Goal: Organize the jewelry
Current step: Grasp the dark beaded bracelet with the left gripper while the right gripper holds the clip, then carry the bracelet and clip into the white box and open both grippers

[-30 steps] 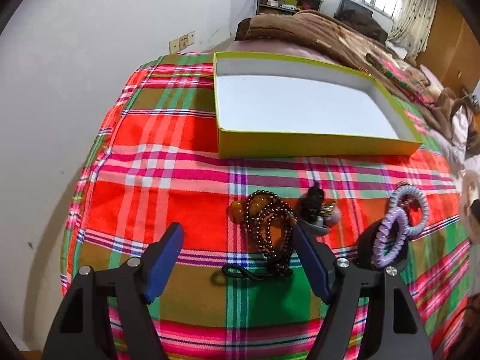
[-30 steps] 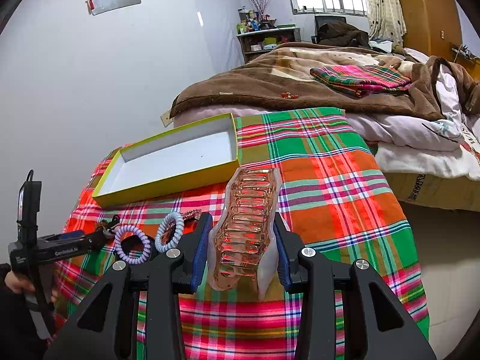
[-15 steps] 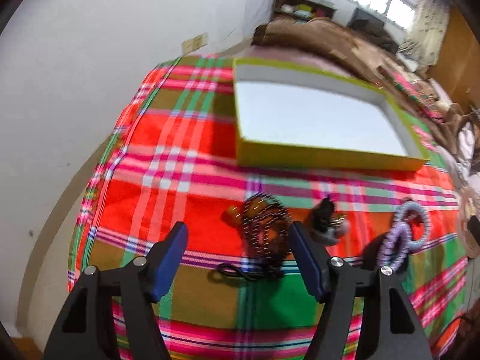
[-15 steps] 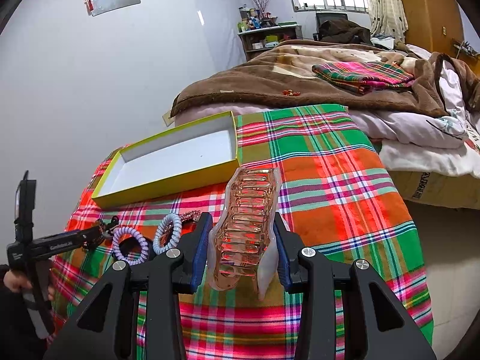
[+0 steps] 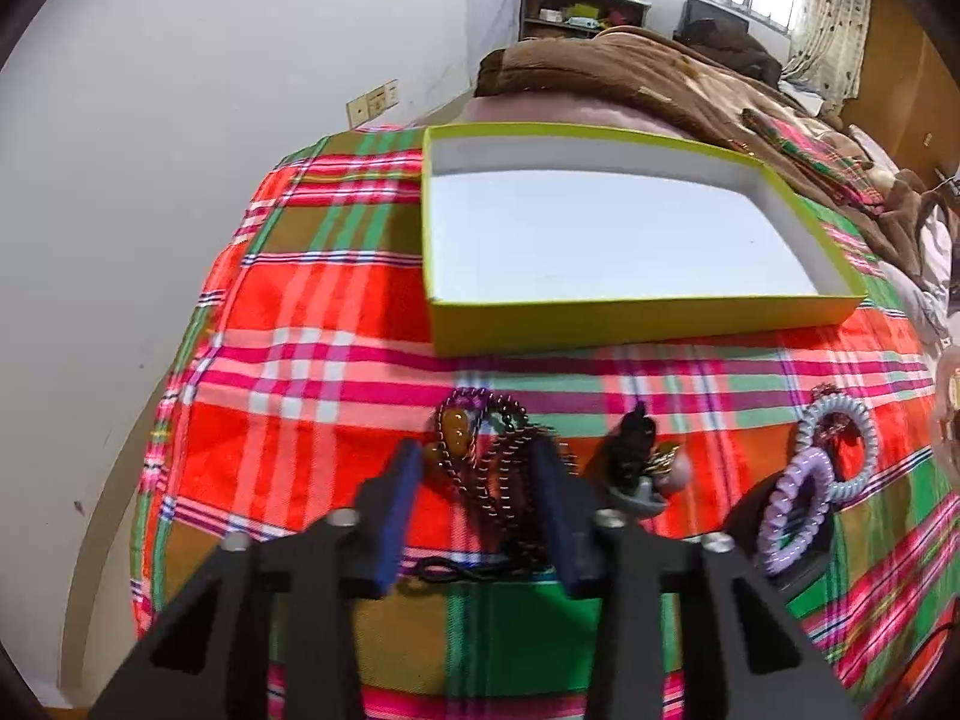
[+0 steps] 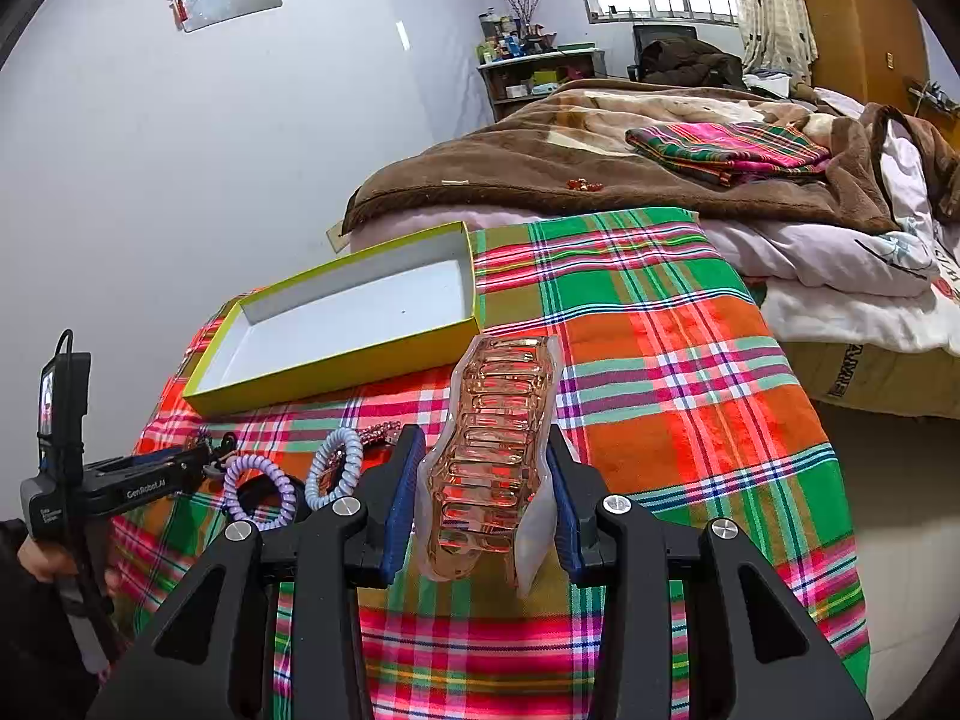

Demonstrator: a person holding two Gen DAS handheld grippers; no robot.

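A dark beaded bracelet (image 5: 504, 456) with an amber bead lies on the plaid cloth, between the fingers of my left gripper (image 5: 474, 480), whose jaws stand apart on either side of it. A black charm (image 5: 636, 456) lies to its right. Purple (image 5: 792, 510) and pale blue (image 5: 840, 444) coil hair ties lie further right. An empty yellow box (image 5: 600, 324) sits beyond. My right gripper (image 6: 480, 468) is shut on a clear pink hair claw (image 6: 498, 444), held above the cloth right of the box (image 6: 336, 360).
The plaid cloth (image 6: 660, 360) covers a table against a white wall at left. A bed with brown blankets (image 6: 570, 168) lies behind. The left gripper's handle and a hand (image 6: 60, 480) show at the left of the right wrist view.
My left gripper moved forward and its fingers narrowed around the beaded bracelet. My right gripper with the hair claw stayed nearly still.
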